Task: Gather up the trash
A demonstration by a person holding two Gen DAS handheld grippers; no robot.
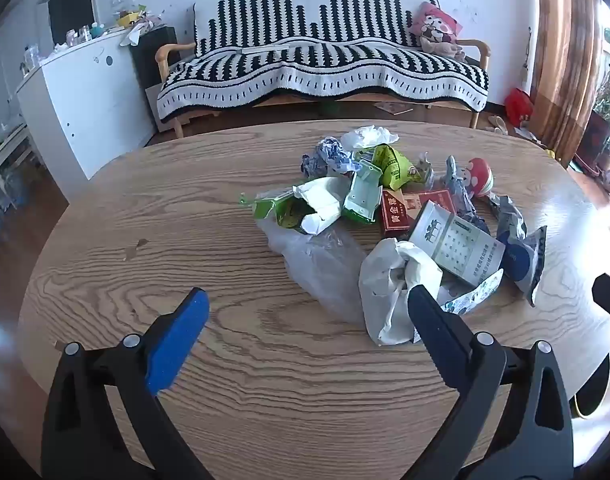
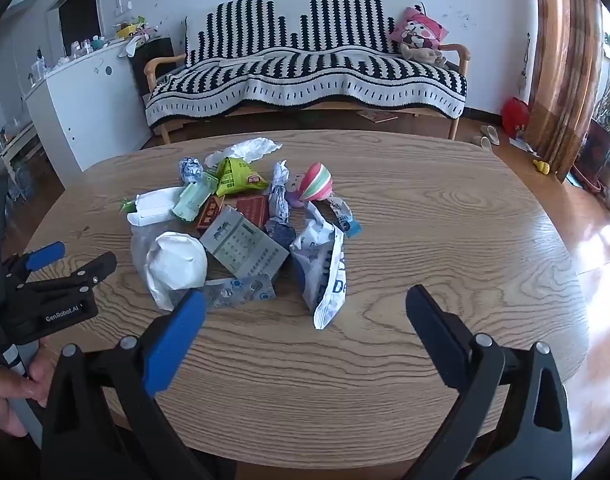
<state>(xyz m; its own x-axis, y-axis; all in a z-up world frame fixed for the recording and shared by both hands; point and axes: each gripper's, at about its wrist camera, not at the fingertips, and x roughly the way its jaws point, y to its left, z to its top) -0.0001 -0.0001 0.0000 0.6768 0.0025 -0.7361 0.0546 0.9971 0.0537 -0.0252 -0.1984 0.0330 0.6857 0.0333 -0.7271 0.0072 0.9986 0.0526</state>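
Note:
A pile of trash lies on the oval wooden table point(image 1: 185, 200) point(image 2: 465, 220): a crumpled white paper bag point(image 1: 389, 280) point(image 2: 177, 264), a clear plastic bag point(image 1: 317, 264), a grey printed box point(image 1: 457, 244) point(image 2: 245, 248), a red box point(image 1: 409, 208), a green wrapper point(image 1: 393, 164) point(image 2: 237, 176), a white-blue wrapper point(image 2: 325, 276), and a red-and-white mushroom toy point(image 1: 479, 178) point(image 2: 317, 188). My left gripper point(image 1: 305, 304) is open and empty just before the clear bag; it also shows in the right wrist view point(image 2: 69, 256). My right gripper point(image 2: 305, 300) is open and empty near the white-blue wrapper.
A sofa with a black-and-white blanket point(image 1: 325, 68) stands behind the table. A white cabinet point(image 1: 81, 96) with clutter is at the left. A curtain point(image 1: 565, 48) and plants are at the right. A hand point(image 2: 9, 392) holds the left gripper's handle.

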